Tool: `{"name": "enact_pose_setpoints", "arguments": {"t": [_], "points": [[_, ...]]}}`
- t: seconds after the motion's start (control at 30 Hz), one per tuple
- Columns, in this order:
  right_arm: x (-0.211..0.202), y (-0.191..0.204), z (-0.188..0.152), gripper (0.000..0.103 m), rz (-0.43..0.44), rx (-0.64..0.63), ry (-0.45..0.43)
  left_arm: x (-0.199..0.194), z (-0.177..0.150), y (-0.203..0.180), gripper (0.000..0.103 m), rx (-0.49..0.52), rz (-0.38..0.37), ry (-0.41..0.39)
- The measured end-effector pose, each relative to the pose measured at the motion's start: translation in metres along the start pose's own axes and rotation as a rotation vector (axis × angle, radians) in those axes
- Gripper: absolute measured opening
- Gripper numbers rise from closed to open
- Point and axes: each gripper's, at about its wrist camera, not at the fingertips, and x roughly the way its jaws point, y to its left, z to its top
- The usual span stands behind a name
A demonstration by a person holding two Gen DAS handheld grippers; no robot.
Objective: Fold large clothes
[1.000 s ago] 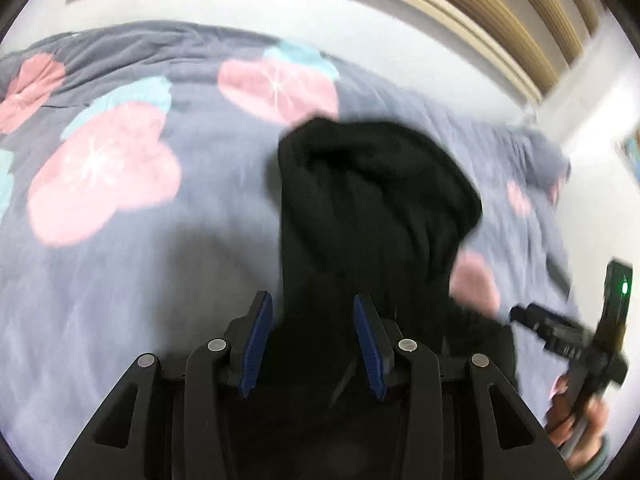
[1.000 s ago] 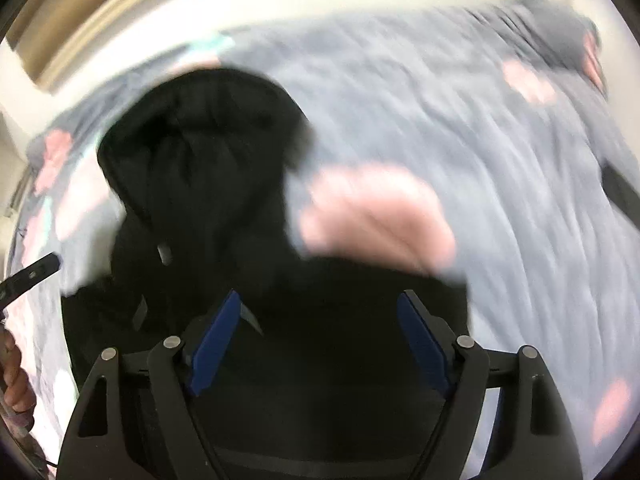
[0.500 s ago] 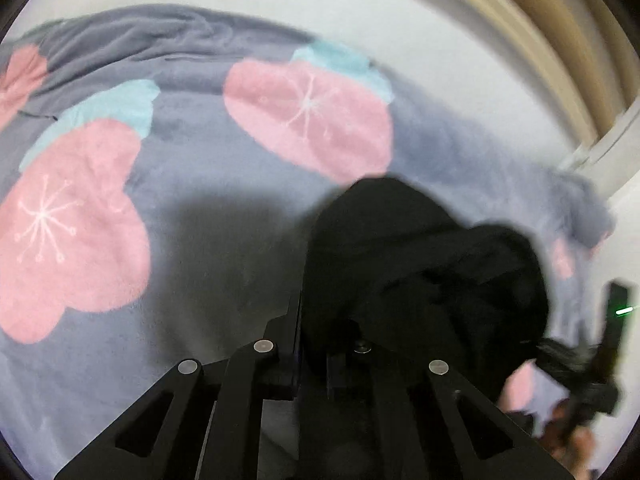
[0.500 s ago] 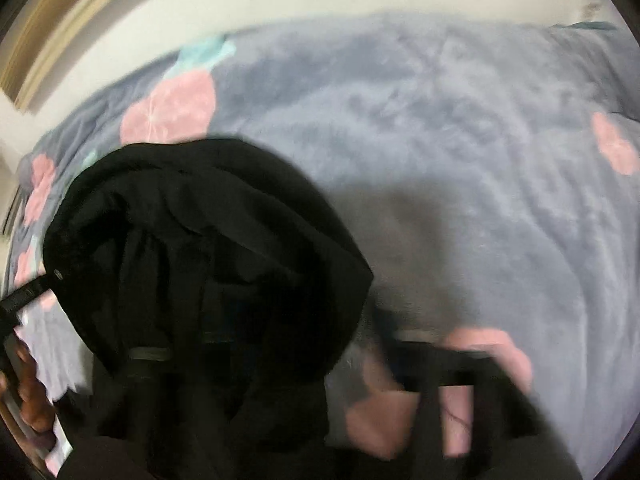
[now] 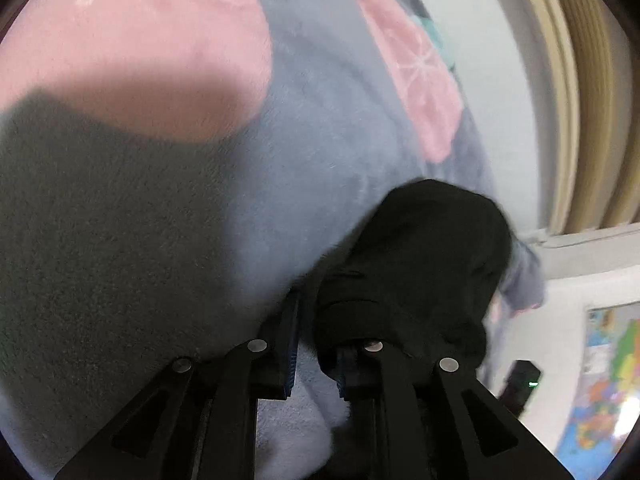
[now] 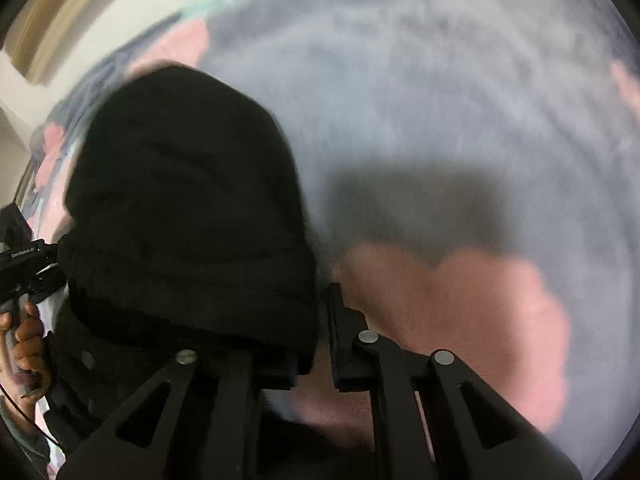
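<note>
The garment has been swung sideways since the earlier frame; its black cloth is pinched in both nearly closed jaws above the blanket.

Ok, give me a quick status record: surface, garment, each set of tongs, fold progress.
surface: grey blanket with pink flower print
garment: black garment, bunched in a heap between the two tongs, not spread flat
left tongs: jaws nearly together; cloth drapes over the right-hand finger; grip cannot be confirmed
right tongs: jaws nearly together; cloth drapes over the left-hand finger; grip cannot be confirmed
fold progress: no neat fold visible yet
image quality: motion blur in both views
</note>
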Motion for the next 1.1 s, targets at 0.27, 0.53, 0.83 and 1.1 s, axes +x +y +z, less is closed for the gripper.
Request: {"name": "enact_pose_setpoints", "arguments": {"t": [0.27, 0.53, 0.83, 1.1], "points": [[-0.065, 0.0, 0.001, 0.047, -0.046, -0.027, -0.058, -0.083, -0.042, -0.081, 0.048, 0.451, 0.356, -0.149], [-0.137, 0.039, 0.016, 0.054, -0.005, -0.091, -0.209, -0.12, -0.051, -0.152, 0.048, 0.551, 0.224, -0.277], [-0.061, 0.092, 0.054, 0.061, 0.018, -0.138, -0.106, 0.013, -0.029, -0.139, 0.048, 0.496, 0.279, 0.01], [0.016, 0.078, 0.02, 0.061, -0.044, -0.184, -0.009, 0.039, -0.046, -0.111, 0.048, 0.521, 0.289, 0.011]]}}
